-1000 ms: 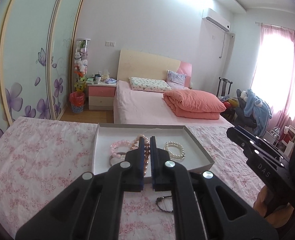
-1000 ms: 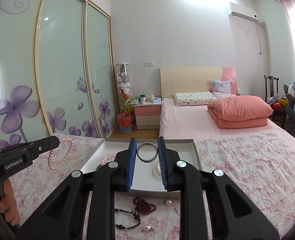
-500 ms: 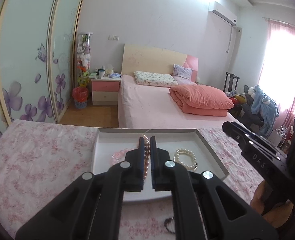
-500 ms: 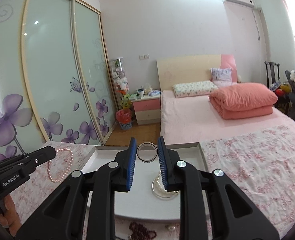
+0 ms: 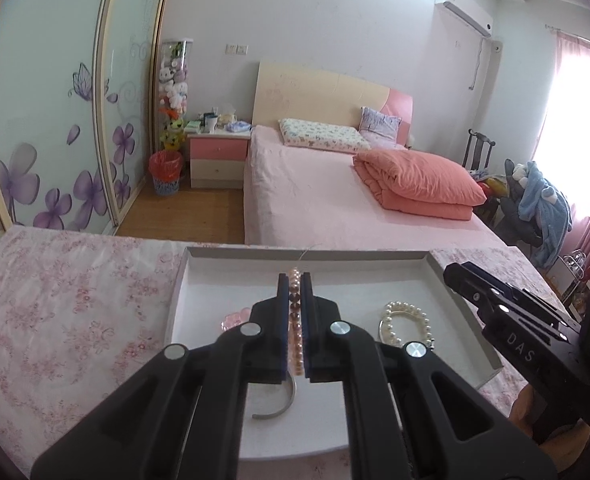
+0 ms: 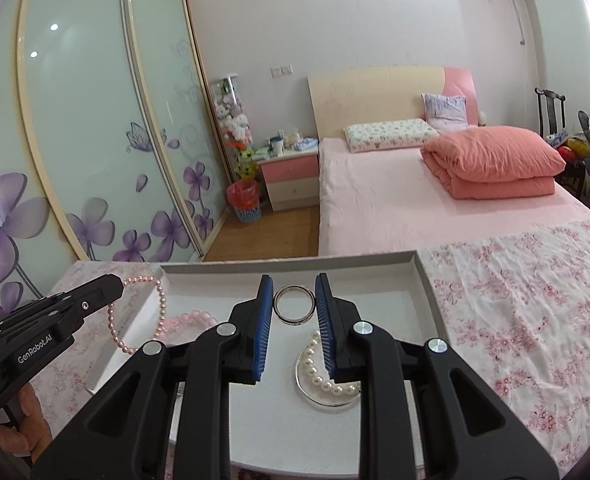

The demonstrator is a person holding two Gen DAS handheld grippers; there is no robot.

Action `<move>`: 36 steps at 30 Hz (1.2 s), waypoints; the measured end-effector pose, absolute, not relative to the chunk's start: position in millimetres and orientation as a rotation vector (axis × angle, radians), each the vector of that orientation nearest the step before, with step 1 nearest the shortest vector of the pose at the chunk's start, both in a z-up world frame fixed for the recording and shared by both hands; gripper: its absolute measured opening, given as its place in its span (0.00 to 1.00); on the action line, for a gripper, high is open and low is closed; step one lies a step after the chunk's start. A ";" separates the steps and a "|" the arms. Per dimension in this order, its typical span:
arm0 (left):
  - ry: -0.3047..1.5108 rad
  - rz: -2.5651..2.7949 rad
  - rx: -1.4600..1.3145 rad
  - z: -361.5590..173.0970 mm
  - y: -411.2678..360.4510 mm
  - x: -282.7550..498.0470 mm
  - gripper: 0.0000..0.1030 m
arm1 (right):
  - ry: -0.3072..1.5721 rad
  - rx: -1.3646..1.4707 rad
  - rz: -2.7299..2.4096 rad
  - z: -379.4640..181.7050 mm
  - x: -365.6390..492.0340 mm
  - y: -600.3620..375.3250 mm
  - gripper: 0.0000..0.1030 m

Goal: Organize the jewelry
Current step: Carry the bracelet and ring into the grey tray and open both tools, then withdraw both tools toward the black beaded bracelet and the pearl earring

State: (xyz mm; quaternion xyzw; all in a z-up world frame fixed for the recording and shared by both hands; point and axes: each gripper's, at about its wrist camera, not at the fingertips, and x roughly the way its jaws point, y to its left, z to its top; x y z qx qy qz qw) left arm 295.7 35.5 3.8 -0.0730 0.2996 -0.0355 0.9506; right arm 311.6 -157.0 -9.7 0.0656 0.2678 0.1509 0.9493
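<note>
Our left tongs point(image 5: 294, 308) are clamped on a pink pearl bracelet point(image 6: 141, 312), its loop dangling over the left end of the white tray point(image 5: 375, 258). Our right tongs point(image 6: 294, 308) are pressed on a silver ring point(image 6: 294, 305), held upright between the blue pads point(image 6: 264, 332). A second ago both pairs hung short of the tray, with loose dark beads on the floral bench cloth point(image 5: 67, 312) below them; now both have come forward and down, and the tray floor lies directly beneath them. We judge that both pieces are in the carry's last stretch, ready to be set down.

Below and just right of the right tongs lies a white pearl bracelet point(image 6: 327, 376) on a silver bangle point(image 6: 319, 398). Under the left tongs we see an open silver cuff point(image 5: 279, 408), and to their left a pale pink bead bracelet point(image 5: 231, 322). Beyond the tray stands a pink bed point(image 5: 335, 200). Each piece needs a bare patch of tray floor, clear of those already resting there.
</note>
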 end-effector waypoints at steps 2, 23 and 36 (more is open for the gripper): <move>0.626 -0.073 -0.153 -2.7 36.7 300.2 0.06 | 0.547 0.130 0.297 -11.5 311.9 -157.8 0.44; 0.650 -0.040 -0.209 -13.3 61.2 275.0 0.18 | 0.537 0.133 0.257 -11.3 292.3 -180.9 0.55; 0.706 -0.146 -0.152 -32.7 42.1 229.6 0.27 | 0.582 0.094 0.269 -24.5 252.4 -197.1 0.55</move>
